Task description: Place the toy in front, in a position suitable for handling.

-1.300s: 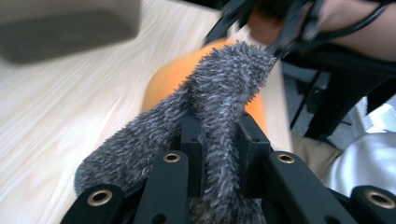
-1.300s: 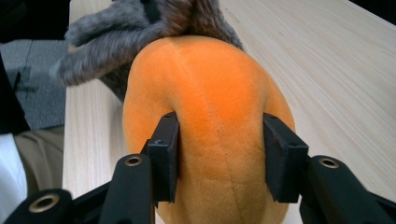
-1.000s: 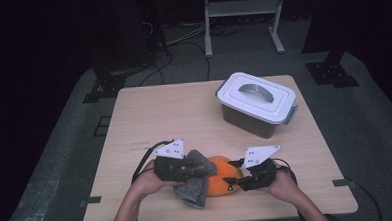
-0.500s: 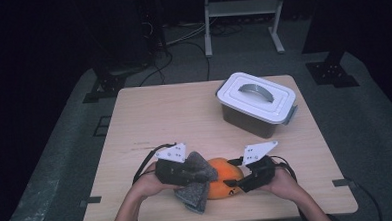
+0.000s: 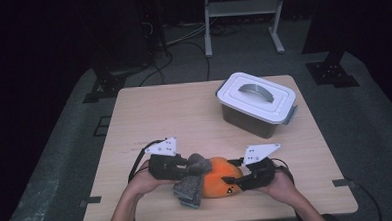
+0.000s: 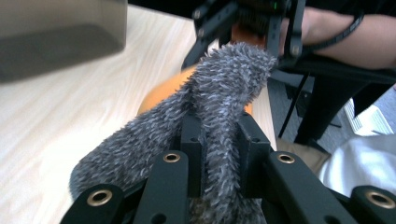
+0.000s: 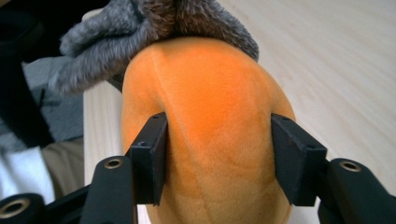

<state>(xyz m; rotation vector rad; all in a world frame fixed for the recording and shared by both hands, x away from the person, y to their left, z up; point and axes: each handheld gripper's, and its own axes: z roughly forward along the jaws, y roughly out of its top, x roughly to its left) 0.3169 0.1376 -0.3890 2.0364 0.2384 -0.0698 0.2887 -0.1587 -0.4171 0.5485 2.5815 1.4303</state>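
An orange plush toy (image 5: pixel 218 177) lies near the table's front edge, with a grey fuzzy cloth part (image 5: pixel 190 191) at its left end. My left gripper (image 5: pixel 191 166) is shut on that grey fuzzy cloth (image 6: pixel 224 93), which is pinched in a narrow fold between the left gripper's (image 6: pixel 220 135) jaws. My right gripper (image 5: pixel 229 181) comes in from the right. In the right gripper view, the right gripper's (image 7: pixel 217 154) jaws have just been closing. Their pads press on both sides of the orange body (image 7: pixel 210 93), and the grey cloth (image 7: pixel 116 32) lies beyond it.
A lidded white plastic box (image 5: pixel 256 103) with a grey handle stands at the back right of the wooden table (image 5: pixel 174 116). Both forearms enter over the front edge. A metal stand and cables sit on the dark floor behind.
Both hands stay at the plush toy. The left gripper has shifted slightly to the left with the grey cloth in it.
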